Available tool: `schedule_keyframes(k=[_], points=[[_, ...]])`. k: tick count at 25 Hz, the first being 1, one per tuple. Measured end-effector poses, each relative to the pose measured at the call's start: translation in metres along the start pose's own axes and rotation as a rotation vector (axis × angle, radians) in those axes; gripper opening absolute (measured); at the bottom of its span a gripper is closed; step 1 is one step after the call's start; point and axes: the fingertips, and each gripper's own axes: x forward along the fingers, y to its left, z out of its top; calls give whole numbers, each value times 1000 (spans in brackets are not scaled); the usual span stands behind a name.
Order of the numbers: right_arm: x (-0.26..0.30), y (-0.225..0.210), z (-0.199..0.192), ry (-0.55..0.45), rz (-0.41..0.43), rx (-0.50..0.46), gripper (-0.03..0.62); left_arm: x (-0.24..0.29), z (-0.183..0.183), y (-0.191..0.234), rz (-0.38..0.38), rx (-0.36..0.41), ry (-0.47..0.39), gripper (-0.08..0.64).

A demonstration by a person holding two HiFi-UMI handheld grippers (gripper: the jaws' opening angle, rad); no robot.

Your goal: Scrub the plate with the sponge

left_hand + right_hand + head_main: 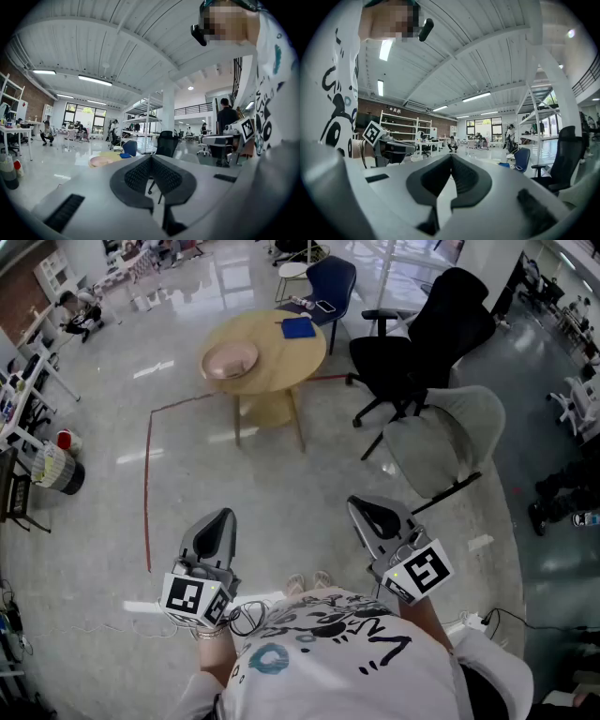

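At the jaws: I'm seeing both pairs pressing together, with nothing pinched between them.
Left gripper (221,517): I'm holding it low in front of the torso, tipping slightly down over the floor.
Right gripper (360,506): I'm holding it level beside the left one, the two well apart.
Plate (230,360): pink, sitting on the left part of the round wooden table (281,367), well ahead of both grippers.
Sponge (298,328): blue, lying on the table's far side, near the plate, not touching it.
Chairs: black office chair (427,338) and grey chair (450,432) are standing right of the table, blue chair (330,279) behind it.
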Motion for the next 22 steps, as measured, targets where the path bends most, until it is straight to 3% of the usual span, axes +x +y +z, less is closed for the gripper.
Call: schedule_keyframes(k=[10,22], points=[[2,-6,0,0,-23,13,26,2,-3,0,-8,2,15,15],[37,14,5,-37,29,74,29,-10,-4,32,-15,-4,26,15]])
